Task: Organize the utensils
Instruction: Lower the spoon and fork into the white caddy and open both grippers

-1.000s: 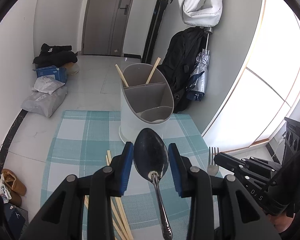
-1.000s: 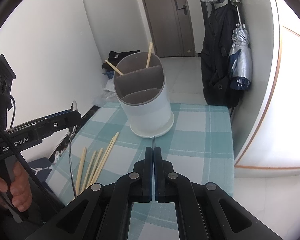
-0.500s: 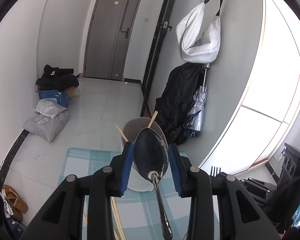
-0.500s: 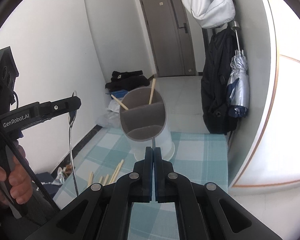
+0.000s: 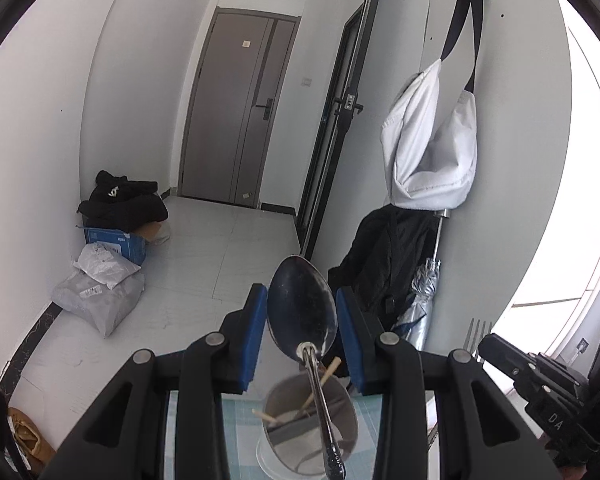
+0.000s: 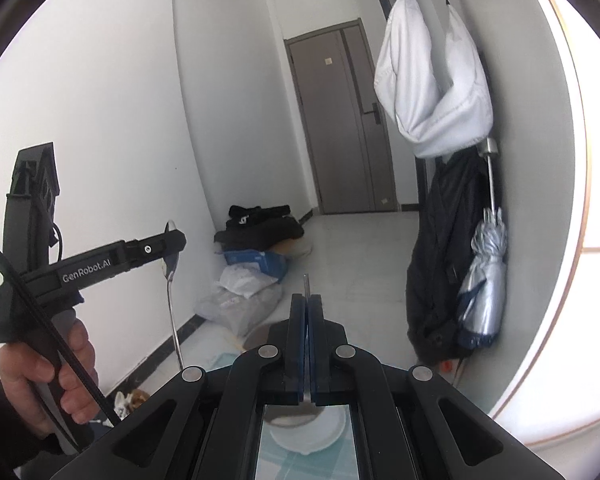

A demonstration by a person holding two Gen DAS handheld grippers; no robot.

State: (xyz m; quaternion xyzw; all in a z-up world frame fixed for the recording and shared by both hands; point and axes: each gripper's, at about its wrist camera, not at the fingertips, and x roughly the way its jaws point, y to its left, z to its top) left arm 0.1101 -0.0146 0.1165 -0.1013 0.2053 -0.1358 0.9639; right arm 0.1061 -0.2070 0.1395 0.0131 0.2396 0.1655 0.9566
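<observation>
My left gripper (image 5: 302,328) is shut on a metal spoon (image 5: 304,316), bowl up between the blue pads, its handle hanging down over the grey divided utensil holder (image 5: 312,424), which holds two wooden chopsticks (image 5: 322,376). My right gripper (image 6: 308,308) is shut on a fork; only its handle tip (image 6: 306,282) sticks out past the pads in the right wrist view. The fork's tines (image 5: 480,332) show beside the right gripper in the left wrist view. The left gripper (image 6: 172,242) with the spoon (image 6: 171,280) shows at the left of the right wrist view. The holder's white base (image 6: 312,434) lies below my right gripper.
A teal checked cloth (image 5: 236,440) covers the table under the holder. On the floor beyond lie bags (image 5: 100,296) and a blue box (image 5: 116,240). A white bag (image 5: 428,152), black jacket (image 5: 384,264) and folded umbrella (image 6: 484,280) hang on the right wall.
Both grippers have risen and tilted up, each keeping its utensil. The holder has dropped to the bottom of both views and the loose chopsticks on the cloth have gone out of sight.
</observation>
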